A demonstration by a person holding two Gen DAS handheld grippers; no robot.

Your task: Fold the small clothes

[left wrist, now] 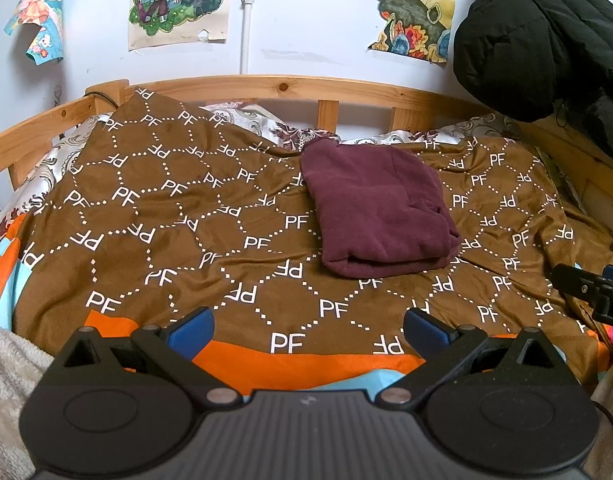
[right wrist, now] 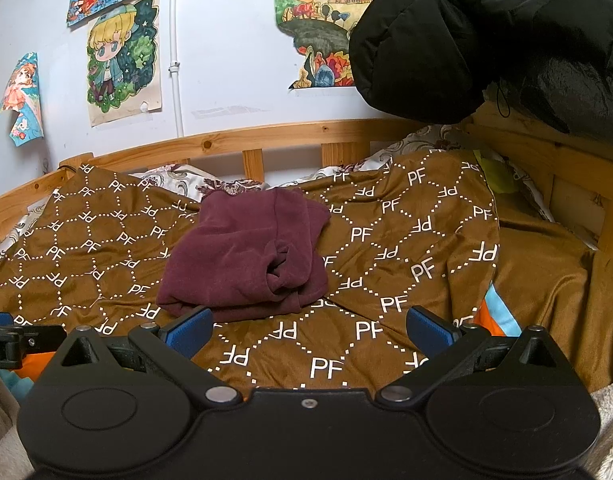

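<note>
Closest to both cameras, the left gripper (left wrist: 308,330) and the right gripper (right wrist: 309,330) hang low over the near edge of the bed with their blue-padded jaws spread wide and nothing between them; each holds only air, and the tip of the right one also shows at the far right of the left wrist view. Beneath them lies a brown blanket (left wrist: 154,216) printed with white letters and dotted hexagons, with an orange band (left wrist: 266,360) along its near hem. Further in, about mid-bed, the maroon garment (left wrist: 380,216) rests on that blanket, well apart from both grippers. It looks already folded into a compact, thick bundle, soft and fleecy, with a rounded folded edge facing the cameras. From the right wrist view its right side is less tidy: a bunched roll of fabric (right wrist: 284,266), perhaps a sleeve or cuff, sits loose on top. That is the likely trouble, in my judgement: a pinch on one layer only would let the bundle slump open, and a low pinch could catch the rumpled blanket along with it and drag both. Behind the garment a patterned white pillow (left wrist: 250,116) leans against the wooden bed rail (left wrist: 266,88), a black puffer jacket (left wrist: 546,40) hangs at the right, and drawings (left wrist: 178,0) are taped to the pale wall.
</note>
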